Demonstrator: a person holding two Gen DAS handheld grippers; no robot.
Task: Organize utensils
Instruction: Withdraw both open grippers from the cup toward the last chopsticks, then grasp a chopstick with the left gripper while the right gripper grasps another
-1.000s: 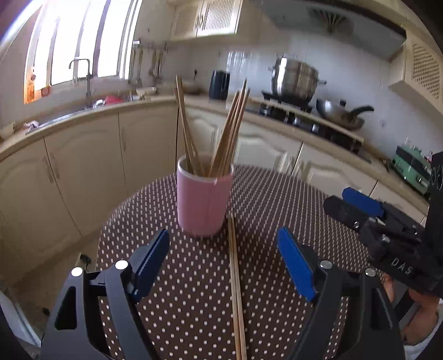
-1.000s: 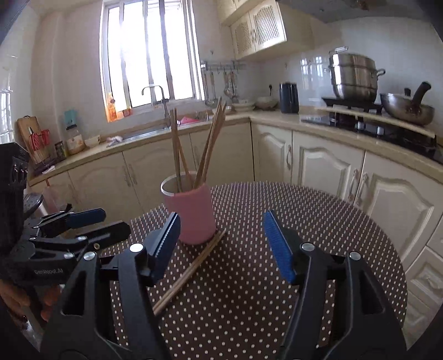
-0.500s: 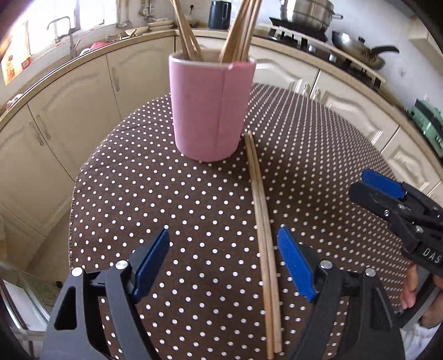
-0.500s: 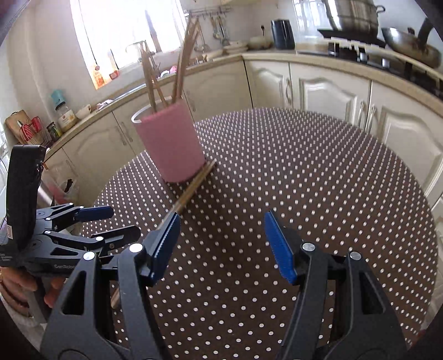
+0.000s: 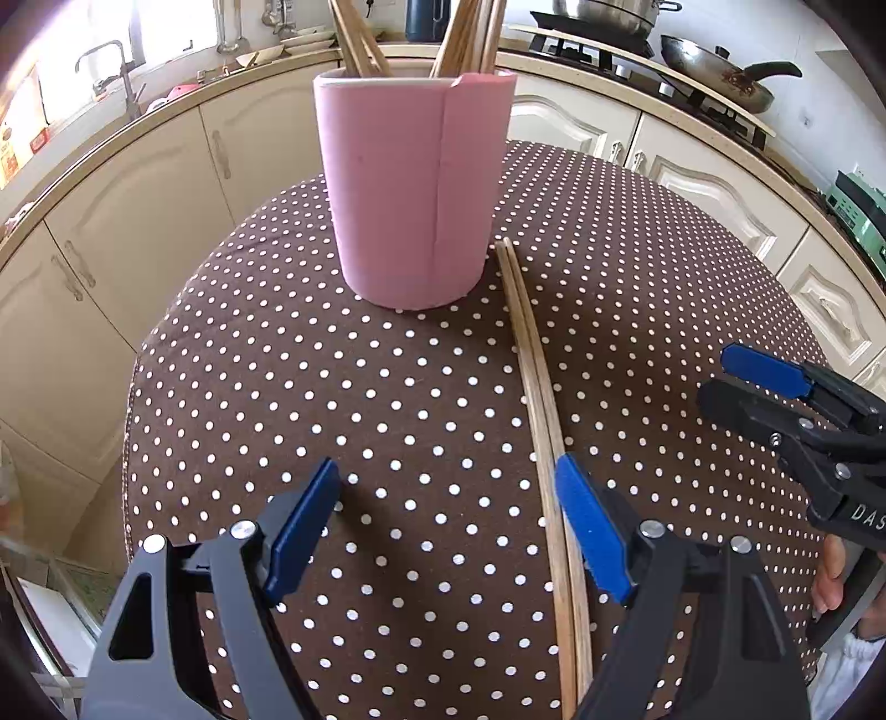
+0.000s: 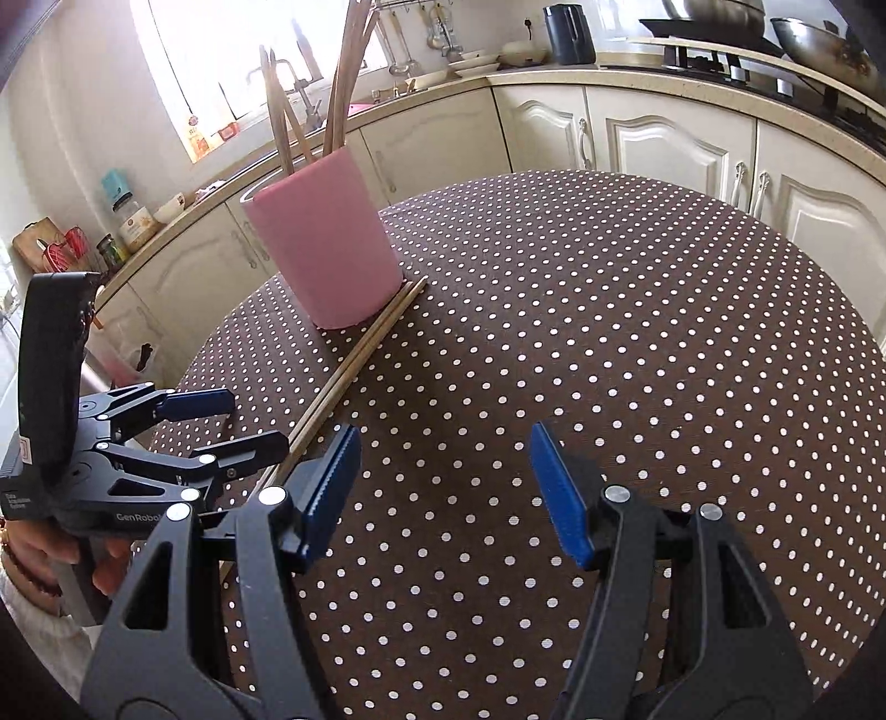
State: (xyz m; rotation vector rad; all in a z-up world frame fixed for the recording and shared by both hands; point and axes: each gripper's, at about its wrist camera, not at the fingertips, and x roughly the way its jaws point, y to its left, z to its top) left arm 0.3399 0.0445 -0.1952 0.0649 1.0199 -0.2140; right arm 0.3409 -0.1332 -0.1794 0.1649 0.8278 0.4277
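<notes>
— Two loose chopsticks [image 5: 531, 365] lie side by side on the dotted tablecloth [image 5: 332, 387], their far tips just beside the foot of the pink holder [image 5: 412, 188]. Do you get the same from the right wrist view?

— Yes, the pair [image 6: 360, 354] runs from the holder's base [image 6: 326, 243] toward the left gripper [image 6: 243, 421]. From here I see that gripper whole, side on: jaws apart, nothing between them, its lower finger right over the near part of the sticks. A hand [image 6: 61, 554] holds its handle, with a white cuff below.

— My view shows only the left gripper's [image 5: 446, 498] two blue pads [image 5: 302, 526], spread wide over the cloth. The sticks pass just inside the right pad; I cannot tell whether it touches them.

— And the right gripper [image 6: 443, 471]?

— At my right edge [image 5: 736, 382], jaws parted, empty, above the cloth, well apart from the sticks.

— Agreed: nothing but dotted cloth between its pads. More chopsticks [image 6: 310, 94] stand in the holder; I see their whole length against the window, tilted both ways.

— Mine cuts them off at the top [image 5: 470, 33]. But I see a seam down the holder's front and a wok [image 5: 720, 72] on the stove.
</notes>
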